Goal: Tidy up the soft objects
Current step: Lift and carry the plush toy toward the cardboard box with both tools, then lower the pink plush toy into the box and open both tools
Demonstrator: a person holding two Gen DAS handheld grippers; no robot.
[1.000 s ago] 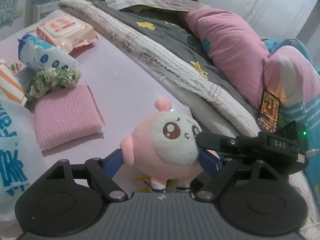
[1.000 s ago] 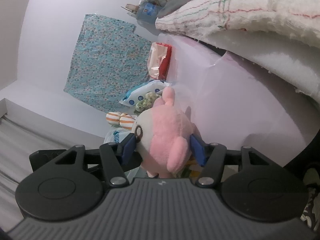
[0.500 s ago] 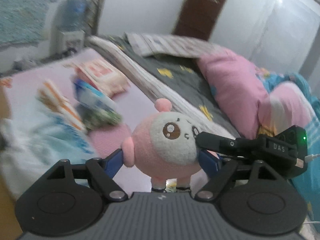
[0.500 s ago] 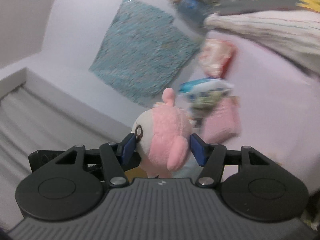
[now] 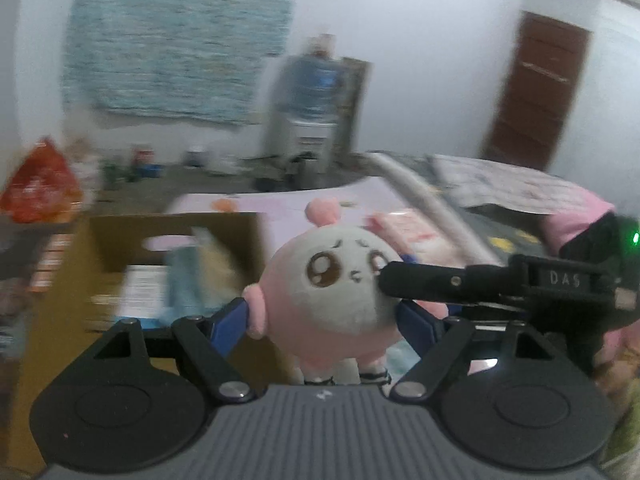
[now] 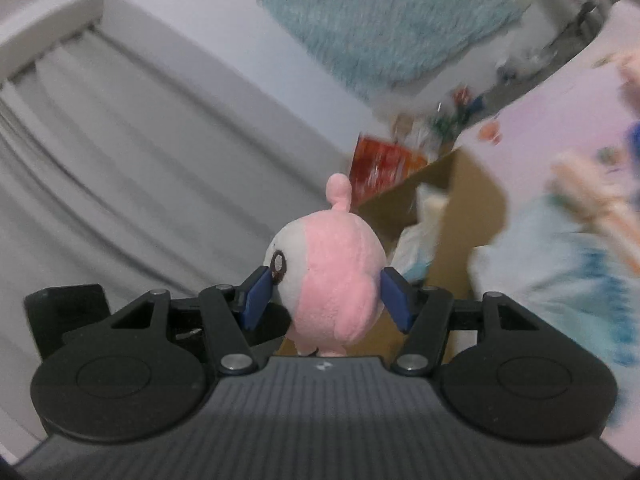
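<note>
White walls closed the room behind, with a blue patterned cloth (image 5: pixel 180 40) hanging on one of them and a brown door (image 5: pixel 536 96) further to the right in the left wrist view; most of the background was blurred.

Between the blue pads of the left gripper (image 5: pixel 324 316) sat a round pink plush toy (image 5: pixel 332 296), and both pads pressed on its sides, so this gripper was clenched on it. The toy was lifted clear of the bed, its white face with brown eyes turned toward the left camera. The right gripper (image 6: pixel 326 298) grasped the same toy from the other direction: one blue pad lay on the white face beside an eye, the other on the pink back. In the left wrist view one black finger of the right gripper reached in from the right and touched the face at the toy's eye.

Just beyond the toy stood an open cardboard box (image 5: pixel 168 240) with a cut handle hole; inside it some pale blue and white soft packages could be seen, but they were too blurred to name. Further out lay the pale pink sheet (image 5: pixel 280 204) of the bed, with a pink packet (image 5: pixel 412 232) on it behind the toy. A red bag (image 5: pixel 40 192) stood to the left of the box. Grey curtains (image 6: pixel 120 160) filled the left side of the right wrist view.
</note>
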